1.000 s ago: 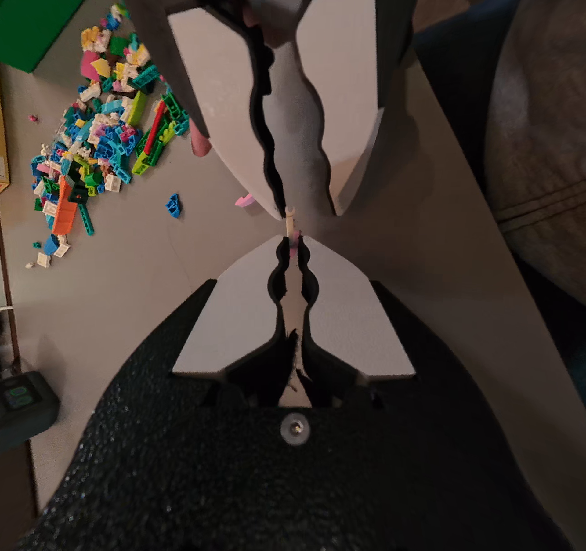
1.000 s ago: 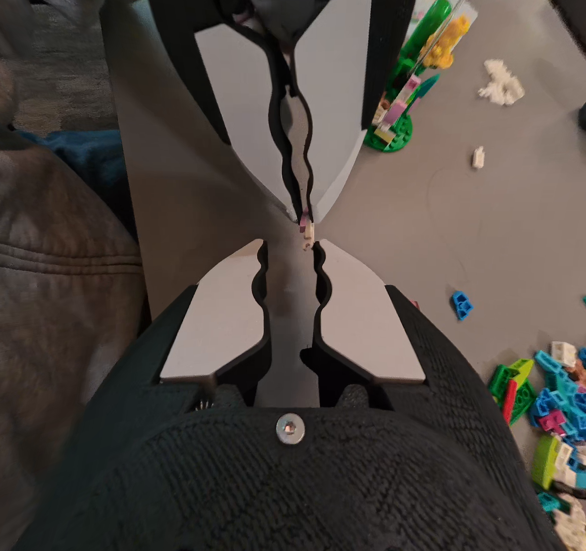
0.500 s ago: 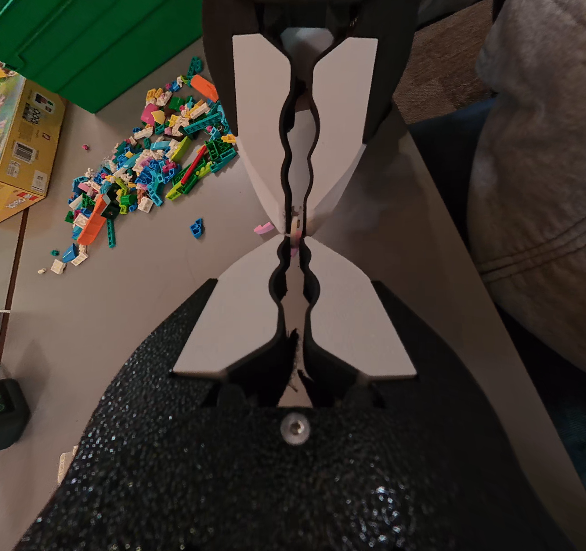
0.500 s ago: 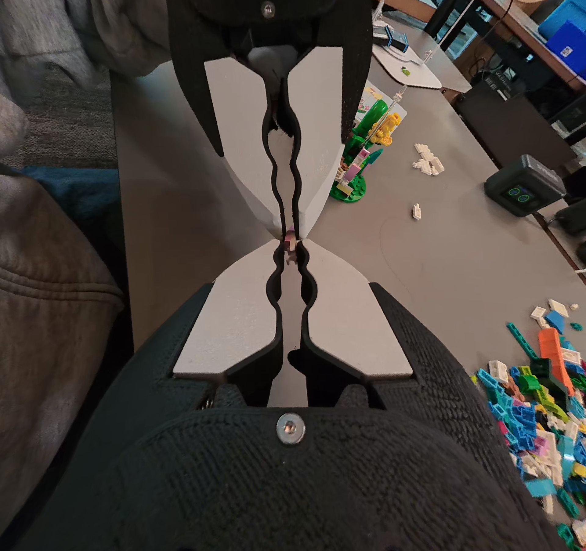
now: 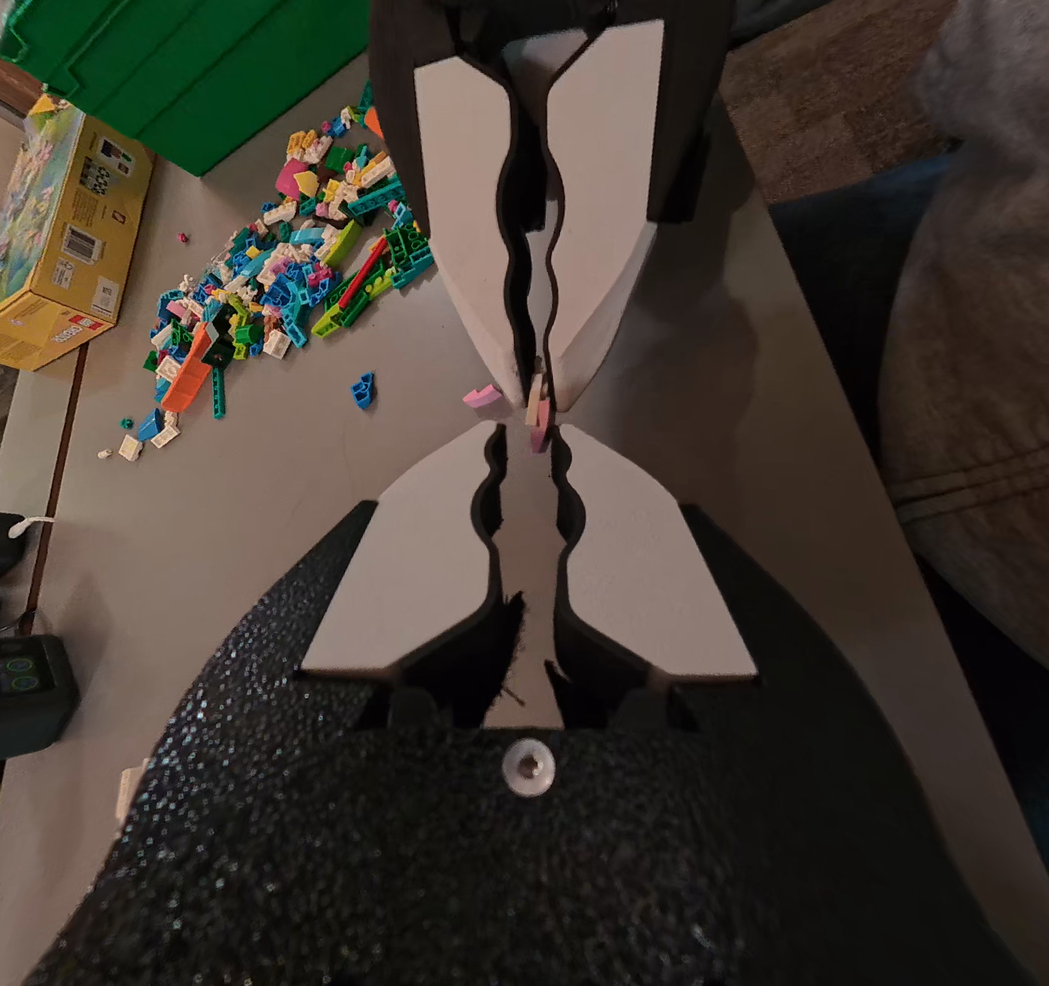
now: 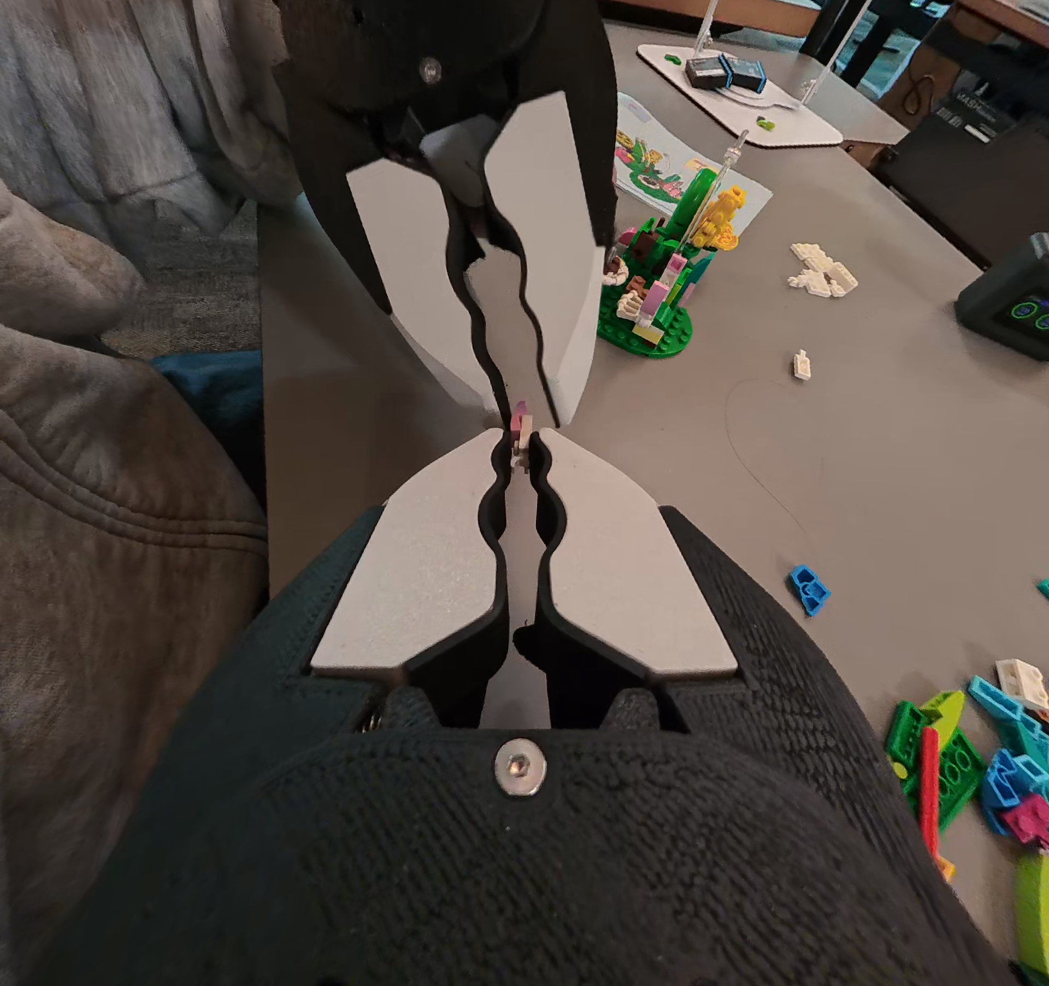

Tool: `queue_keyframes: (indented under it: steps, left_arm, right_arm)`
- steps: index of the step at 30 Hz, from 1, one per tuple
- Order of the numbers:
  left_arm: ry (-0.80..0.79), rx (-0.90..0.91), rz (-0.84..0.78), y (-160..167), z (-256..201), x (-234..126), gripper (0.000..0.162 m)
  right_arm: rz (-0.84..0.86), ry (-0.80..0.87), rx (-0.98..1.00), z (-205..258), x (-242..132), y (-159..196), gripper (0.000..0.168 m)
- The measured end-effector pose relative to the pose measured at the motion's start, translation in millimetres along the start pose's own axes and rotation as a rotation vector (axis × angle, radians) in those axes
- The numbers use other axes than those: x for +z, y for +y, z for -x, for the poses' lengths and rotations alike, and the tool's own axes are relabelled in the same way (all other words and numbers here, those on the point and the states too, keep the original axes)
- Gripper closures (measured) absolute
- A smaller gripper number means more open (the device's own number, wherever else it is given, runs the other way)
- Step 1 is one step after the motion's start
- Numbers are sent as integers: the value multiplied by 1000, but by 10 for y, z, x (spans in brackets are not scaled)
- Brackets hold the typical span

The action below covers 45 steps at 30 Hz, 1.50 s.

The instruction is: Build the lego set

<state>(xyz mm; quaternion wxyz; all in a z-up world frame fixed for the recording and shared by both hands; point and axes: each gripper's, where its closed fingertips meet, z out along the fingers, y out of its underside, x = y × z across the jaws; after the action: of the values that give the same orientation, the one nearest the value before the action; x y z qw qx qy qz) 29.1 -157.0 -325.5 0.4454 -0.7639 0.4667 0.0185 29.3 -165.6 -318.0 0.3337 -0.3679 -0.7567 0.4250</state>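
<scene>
A small pink and white brick assembly [image 6: 521, 432] is pinched at the tips of my right gripper [image 6: 519, 439], which is shut on it above the grey table. It also shows in the left wrist view [image 5: 537, 411]. My left gripper [image 5: 527, 434] faces the right one tip to tip, with its jaws apart around the assembly's pink end and not clamping it. The part-built flower model [image 6: 658, 289] stands on a round green base beyond the grippers. A pile of loose bricks [image 5: 284, 277] lies at the left.
A green bin [image 5: 198, 39] and a yellow box [image 5: 62, 232] sit behind the pile. A blue brick [image 5: 363, 391] and a pink curved piece [image 5: 481, 396] lie loose. White pieces [image 6: 823, 277], a booklet [image 6: 647, 164] and a black device [image 6: 1016, 306] are nearby. A person's grey clothing borders the table edge [image 5: 823, 334]. The black device [image 6: 1016, 306] is about equally far from each gripper, around 40 centimeters. It is also in sight in the left wrist view [image 5: 21, 693].
The left gripper held the small assembly a second ago while the right was open. The right closed on it, and now the left has opened.
</scene>
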Motion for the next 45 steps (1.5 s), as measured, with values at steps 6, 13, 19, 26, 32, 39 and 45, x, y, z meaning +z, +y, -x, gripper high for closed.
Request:
queue_keyframes:
  steps: [6, 13, 19, 26, 32, 39, 45]
  left_arm:
    - [75, 35, 9, 15, -122, 24, 158]
    - [99, 94, 45, -27, -166, 45, 158]
    - [125, 79, 65, -26, -215, 90, 158]
    - [-4, 63, 9, -80, -68, 47, 158]
    - [-63, 59, -21, -76, -48, 1, 159]
    - [15, 41, 5, -34, -128, 2, 161]
    - [16, 23, 10, -37, -113, 18, 161]
  right_arm:
    - [33, -23, -108, 69, -3, 41, 164]
    - [107, -40, -334, 116, -62, 60, 163]
    - [189, -16, -522, 151, -86, 111, 163]
    - [108, 30, -358, 52, -107, 31, 164]
    - [39, -11, -250, 48, -140, -4, 163]
    - [38, -47, -232, 109, -106, 20, 163]
    - [34, -28, -237, 89, -80, 17, 163]
